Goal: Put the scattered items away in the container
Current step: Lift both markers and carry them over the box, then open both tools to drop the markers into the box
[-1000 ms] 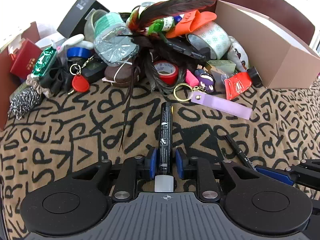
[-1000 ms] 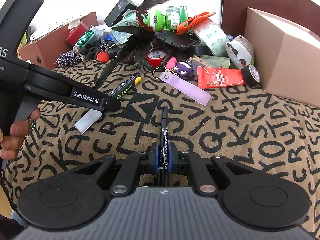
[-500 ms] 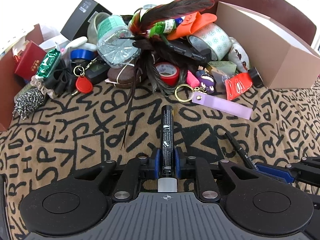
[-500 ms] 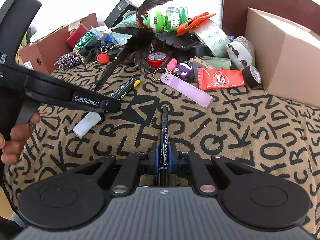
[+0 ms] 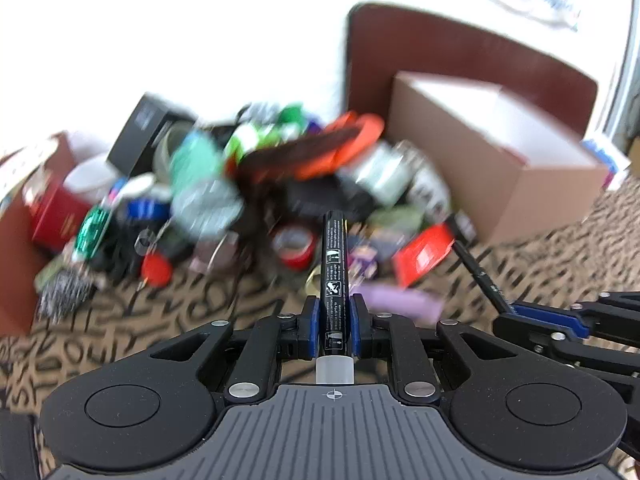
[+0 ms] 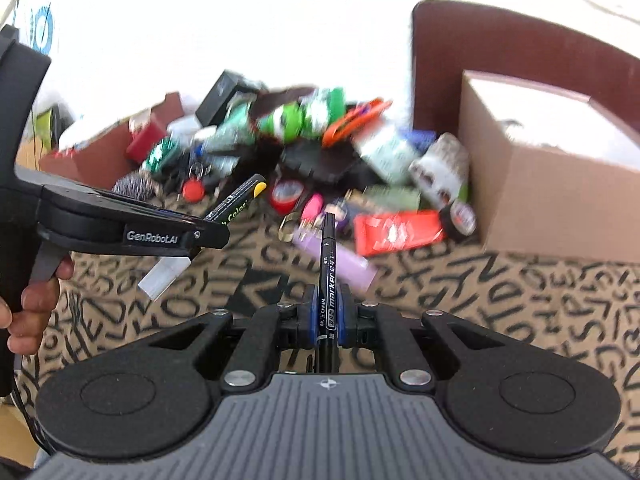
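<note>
Left gripper point(image 5: 335, 322) fingers pinching thick marker point(image 5: 334, 264); right gripper point(image 6: 328, 316) fingers pinching thin marker point(image 6: 327, 280). Carry both over box point(image 6: 552, 184) rim, clear pile point(image 6: 312, 152), release inside.

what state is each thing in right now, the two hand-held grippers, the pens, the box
left hand-held gripper: shut on the thick marker
thick marker: held, off the cloth, clear cap at the rear
right hand-held gripper: shut on the thin marker
thin marker: held, capped
cardboard box: open at the top
pile of items: blurred, outside the box
</note>
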`<state>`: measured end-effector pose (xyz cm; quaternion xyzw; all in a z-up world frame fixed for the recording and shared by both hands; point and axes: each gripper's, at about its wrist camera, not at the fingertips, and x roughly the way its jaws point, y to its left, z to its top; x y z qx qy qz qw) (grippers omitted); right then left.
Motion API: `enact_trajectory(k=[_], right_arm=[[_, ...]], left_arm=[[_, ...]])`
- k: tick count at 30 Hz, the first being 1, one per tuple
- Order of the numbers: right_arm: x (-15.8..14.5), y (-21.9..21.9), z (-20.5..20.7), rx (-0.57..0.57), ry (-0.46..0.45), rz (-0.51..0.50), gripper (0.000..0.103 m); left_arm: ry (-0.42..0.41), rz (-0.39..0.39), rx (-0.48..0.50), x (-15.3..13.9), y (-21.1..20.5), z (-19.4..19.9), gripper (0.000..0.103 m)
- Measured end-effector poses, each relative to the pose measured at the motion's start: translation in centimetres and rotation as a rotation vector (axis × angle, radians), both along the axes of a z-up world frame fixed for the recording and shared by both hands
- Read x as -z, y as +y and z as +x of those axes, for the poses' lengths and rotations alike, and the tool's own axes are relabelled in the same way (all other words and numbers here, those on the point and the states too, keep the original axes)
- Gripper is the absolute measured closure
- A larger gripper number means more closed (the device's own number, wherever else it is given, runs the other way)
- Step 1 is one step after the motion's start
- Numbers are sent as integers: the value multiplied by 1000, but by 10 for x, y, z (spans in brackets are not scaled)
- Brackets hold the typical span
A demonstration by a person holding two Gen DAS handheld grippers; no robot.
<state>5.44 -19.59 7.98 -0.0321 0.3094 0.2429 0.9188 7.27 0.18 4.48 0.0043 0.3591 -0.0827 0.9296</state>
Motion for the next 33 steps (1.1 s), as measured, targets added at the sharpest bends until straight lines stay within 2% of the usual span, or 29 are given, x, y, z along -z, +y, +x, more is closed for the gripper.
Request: enact_trajectory(k=[8, 12, 17, 21, 26, 33], right_arm=[[-44, -33, 20, 69, -125, 6, 92], [-63, -55, 39, 138, -169, 9, 92], [-77, -75, 70, 203, -199, -20, 92], [-79, -87, 99, 241, -216, -63, 92], [-71, -110, 144, 288, -204, -146, 92], [-41, -156, 211, 358, -91, -182, 92]], left_arm=[[-86, -42, 107, -54, -31, 23, 91], [-126, -35, 158, -78, -57, 40, 91], [-109, -87, 204, -92, -96, 74, 91], [-94, -110, 216, -93, -129, 109, 91], [-32, -130, 217, -82, -172, 159, 91], [53, -105, 200, -47, -221, 218, 91]])
